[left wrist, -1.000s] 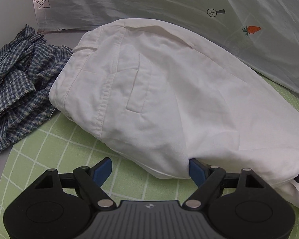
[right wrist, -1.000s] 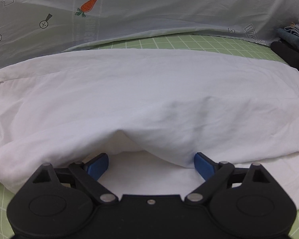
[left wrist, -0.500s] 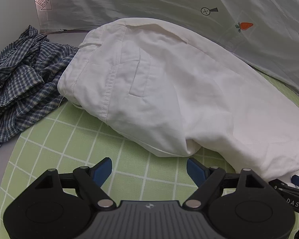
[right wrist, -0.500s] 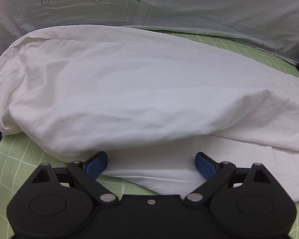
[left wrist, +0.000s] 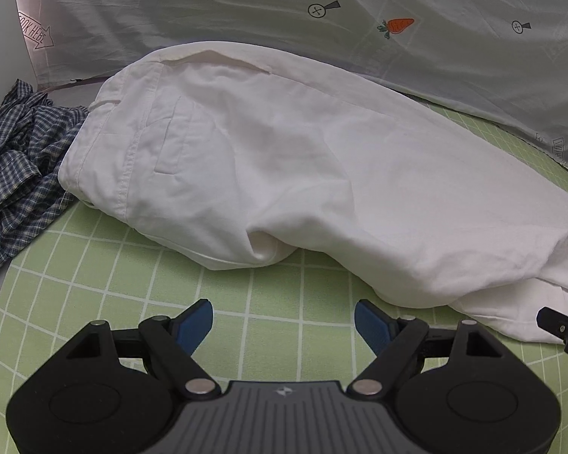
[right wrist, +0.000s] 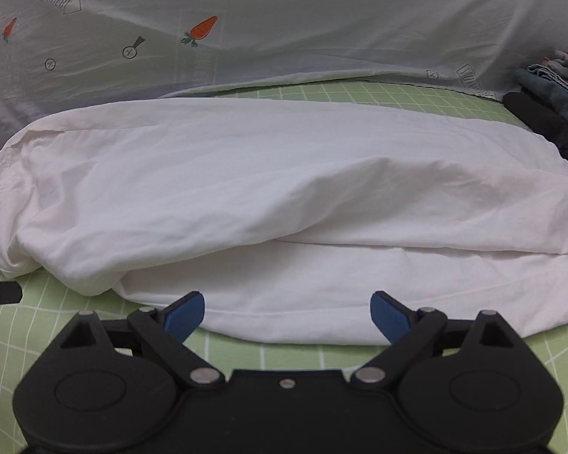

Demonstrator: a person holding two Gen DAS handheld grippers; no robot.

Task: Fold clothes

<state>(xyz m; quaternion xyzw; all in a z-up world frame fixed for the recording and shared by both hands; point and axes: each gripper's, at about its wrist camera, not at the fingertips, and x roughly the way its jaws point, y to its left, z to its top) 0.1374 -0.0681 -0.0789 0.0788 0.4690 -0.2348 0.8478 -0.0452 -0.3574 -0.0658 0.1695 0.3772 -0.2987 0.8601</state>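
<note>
White trousers (left wrist: 284,166) lie folded lengthwise on the green grid mat (left wrist: 132,287), waistband at the left, legs running right. They also fill the middle of the right wrist view (right wrist: 284,196). My left gripper (left wrist: 284,323) is open and empty over bare mat, a little in front of the trousers' seat. My right gripper (right wrist: 287,312) is open and empty, its blue fingertips at the near edge of the lower trouser leg. The right gripper's tip shows at the left wrist view's right edge (left wrist: 560,325).
A crumpled blue checked shirt (left wrist: 15,174) lies left of the trousers. A pale sheet with carrot prints (left wrist: 322,11) hangs behind. Dark folded clothes (right wrist: 549,113) are stacked at the far right of the mat (right wrist: 359,92).
Both grippers have pulled back from the trousers and away from the cloth edge. The left one now hangs over bare mat. The trousers lie settled and did not move.
</note>
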